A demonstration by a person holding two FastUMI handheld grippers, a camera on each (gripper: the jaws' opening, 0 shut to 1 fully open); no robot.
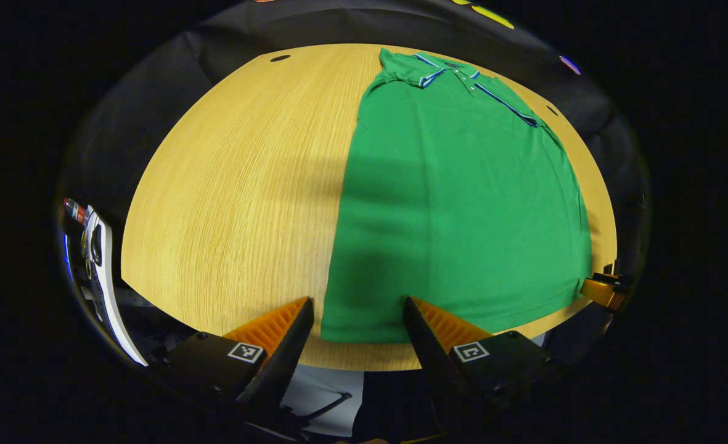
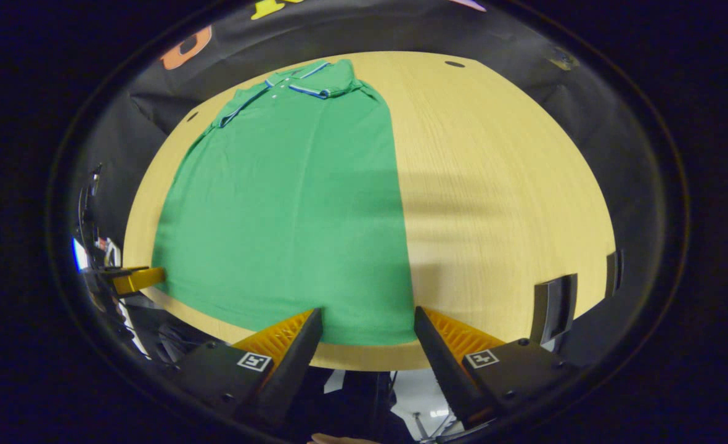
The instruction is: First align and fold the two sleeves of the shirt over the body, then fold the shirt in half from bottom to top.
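No words, brands or numbers can be read; the only signs are square black-and-white coded markers, one on each finger of the left claw [image 1: 357,320] and the right claw [image 2: 368,325].

Matt green cloth shirt [image 1: 462,203] on grained wood table [image 1: 234,185].

It was a recording booth rather than a home: black cloth [image 2: 616,160] walled in a round, pale wood-grain desk [image 1: 228,203] with cable holes [image 1: 280,58], and equipment clutter [image 1: 95,259] stood beyond the desk's edge.
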